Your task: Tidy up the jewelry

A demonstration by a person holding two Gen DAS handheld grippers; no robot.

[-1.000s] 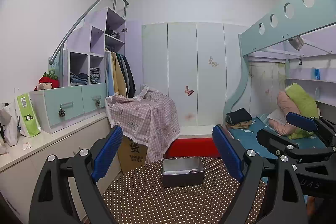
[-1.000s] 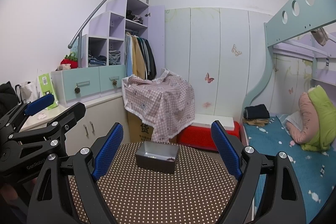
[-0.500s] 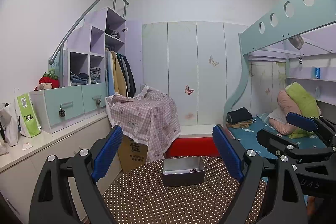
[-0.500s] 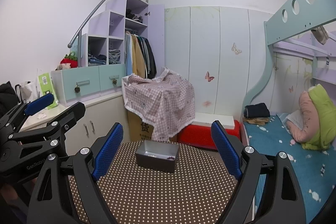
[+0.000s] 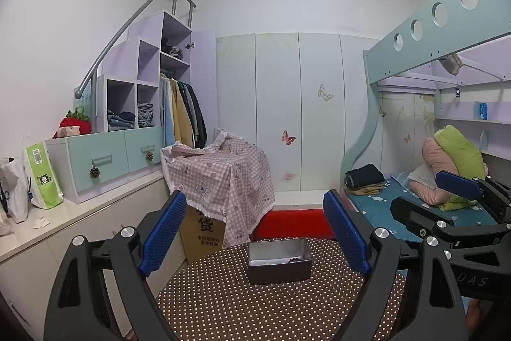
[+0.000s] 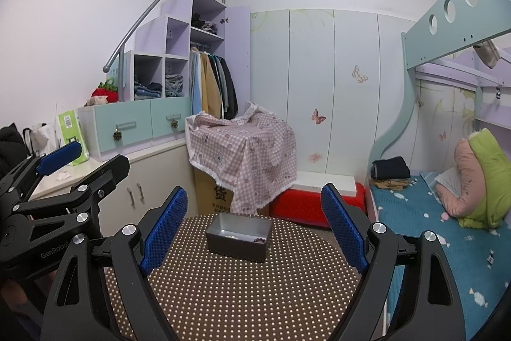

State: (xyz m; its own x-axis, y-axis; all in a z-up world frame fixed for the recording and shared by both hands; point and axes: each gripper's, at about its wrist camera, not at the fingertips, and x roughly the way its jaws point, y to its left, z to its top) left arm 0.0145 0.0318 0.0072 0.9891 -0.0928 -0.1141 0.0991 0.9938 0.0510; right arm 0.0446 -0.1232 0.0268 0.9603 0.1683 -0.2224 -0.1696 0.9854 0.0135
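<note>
A dark grey open box (image 5: 279,260) stands at the far side of a round table with a brown dotted cover (image 5: 255,302). Small jewelry pieces lie inside it, a dark purple beaded one (image 5: 294,259) among them. The box also shows in the right wrist view (image 6: 239,236), with a pale piece (image 6: 230,236) and a purple piece (image 6: 260,240) inside. My left gripper (image 5: 255,232) is open and empty, held above the table short of the box. My right gripper (image 6: 252,226) is open and empty, beside it on the right.
A box draped in a pink checked cloth (image 5: 223,174) and a red stool (image 5: 292,222) stand behind the table. A white counter (image 5: 48,222) runs along the left. A bunk bed with a blue mattress (image 6: 431,232) lies on the right.
</note>
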